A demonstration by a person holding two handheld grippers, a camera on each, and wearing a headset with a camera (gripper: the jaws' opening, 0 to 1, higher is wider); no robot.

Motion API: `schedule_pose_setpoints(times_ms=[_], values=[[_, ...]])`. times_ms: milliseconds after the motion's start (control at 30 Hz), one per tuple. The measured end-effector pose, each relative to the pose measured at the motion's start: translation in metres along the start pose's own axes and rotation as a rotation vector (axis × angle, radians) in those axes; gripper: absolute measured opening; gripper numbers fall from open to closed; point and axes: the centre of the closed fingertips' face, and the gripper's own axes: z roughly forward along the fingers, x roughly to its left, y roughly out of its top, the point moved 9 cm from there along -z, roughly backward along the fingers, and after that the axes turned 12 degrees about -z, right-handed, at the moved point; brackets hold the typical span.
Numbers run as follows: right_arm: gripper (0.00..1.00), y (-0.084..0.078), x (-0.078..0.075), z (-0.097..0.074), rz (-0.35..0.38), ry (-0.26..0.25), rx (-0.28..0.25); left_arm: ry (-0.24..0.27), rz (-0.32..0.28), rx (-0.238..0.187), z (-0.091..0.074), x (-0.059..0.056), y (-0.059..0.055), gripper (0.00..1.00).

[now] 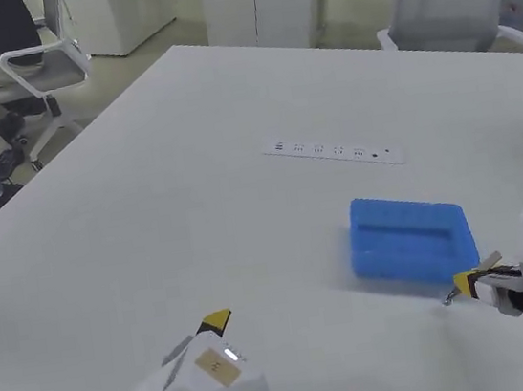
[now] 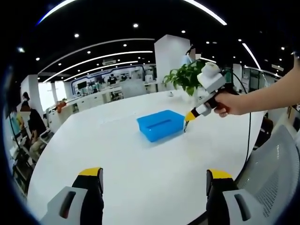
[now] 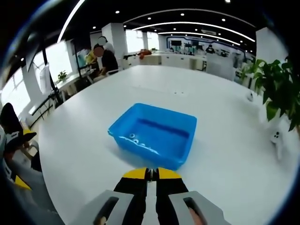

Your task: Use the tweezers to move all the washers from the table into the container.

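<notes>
A wide white table is seen in the head view. A blue rectangular container is placed on its right part, and a white power strip is laid flat behind it, well apart.

The left gripper is held low at the near edge of the table. In the left gripper view its jaws are spread wide and nothing is held between them.

The right gripper is held by a hand just beside the near right corner of the container. Its jaws are pressed together on the tweezers, whose thin metal tip is pointed down toward the table. It cannot be told if the tip touches the table.

In the right gripper view two small washers are seen inside the container, near its left wall.
</notes>
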Motion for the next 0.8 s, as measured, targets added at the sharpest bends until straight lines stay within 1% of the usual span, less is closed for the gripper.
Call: schedule_pose_setpoints(times_ms=[100, 200, 300, 367, 467, 533, 600, 667, 700, 800], values=[[0.02, 0.007, 0.000, -0.003, 0.014, 0.013, -0.025, -0.007, -0.004, -0.003, 0.000, 0.000, 0.000, 0.95], [0.02, 0.013, 0.001, -0.005, -0.001, 0.013, -0.040, -0.006, -0.006, -0.003, 0.000, 0.000, 0.000, 0.95], [0.02, 0.021, 0.000, -0.008, 0.002, 0.019, -0.064, -0.012, -0.020, -0.015, -0.001, 0.001, 0.001, 0.95], [0.02, 0.027, -0.002, -0.009, -0.002, 0.017, -0.074, -0.003, -0.017, -0.005, 0.000, 0.002, 0.000, 0.94], [0.02, 0.037, -0.005, -0.009, -0.008, 0.004, -0.100, -0.010, -0.016, -0.012, 0.000, 0.001, 0.001, 0.94], [0.02, 0.042, -0.008, -0.008, -0.007, -0.007, -0.113, -0.004, -0.011, -0.003, 0.000, 0.001, 0.000, 0.94], [0.02, 0.044, -0.011, -0.006, -0.007, -0.017, -0.117, -0.001, -0.009, 0.000, 0.000, 0.001, 0.000, 0.93], [0.02, 0.047, -0.014, -0.004, 0.006, -0.021, -0.123, 0.019, -0.001, 0.010, 0.000, 0.003, -0.001, 0.92], [0.02, 0.048, -0.015, -0.002, 0.009, -0.026, -0.125, 0.020, -0.004, 0.013, 0.000, 0.004, -0.001, 0.92], [0.02, 0.049, -0.019, 0.002, 0.007, -0.049, -0.120, 0.014, -0.016, 0.002, 0.000, 0.004, 0.000, 0.94]])
